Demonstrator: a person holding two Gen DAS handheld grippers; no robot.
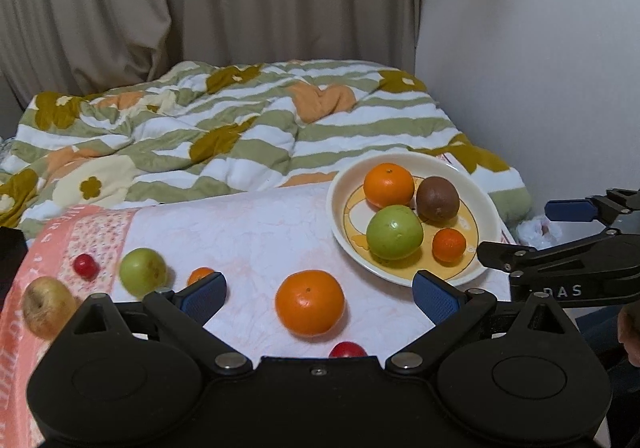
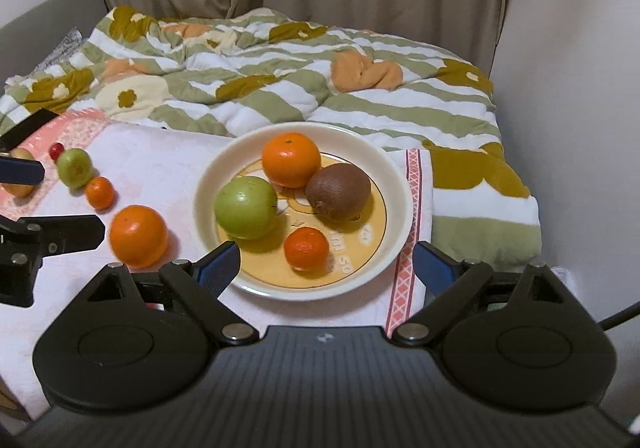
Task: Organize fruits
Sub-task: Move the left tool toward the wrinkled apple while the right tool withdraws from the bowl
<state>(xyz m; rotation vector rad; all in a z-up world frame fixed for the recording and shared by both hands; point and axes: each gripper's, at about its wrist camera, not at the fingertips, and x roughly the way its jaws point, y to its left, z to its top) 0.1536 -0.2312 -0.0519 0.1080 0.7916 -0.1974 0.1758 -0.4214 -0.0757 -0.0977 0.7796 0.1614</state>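
A cream plate holds a large orange, a green apple, a kiwi and a small mandarin. On the pink cloth lie a large orange, a small mandarin, a green apple, two red cherries and a yellow-brown apple. My left gripper is open and empty, its fingers either side of the loose orange. My right gripper is open and empty at the plate's near rim.
The fruits lie on a pink and white cloth over a bed. A striped floral quilt lies behind it. A curtain and a white wall stand behind and to the right. A dark object sits at the cloth's far left.
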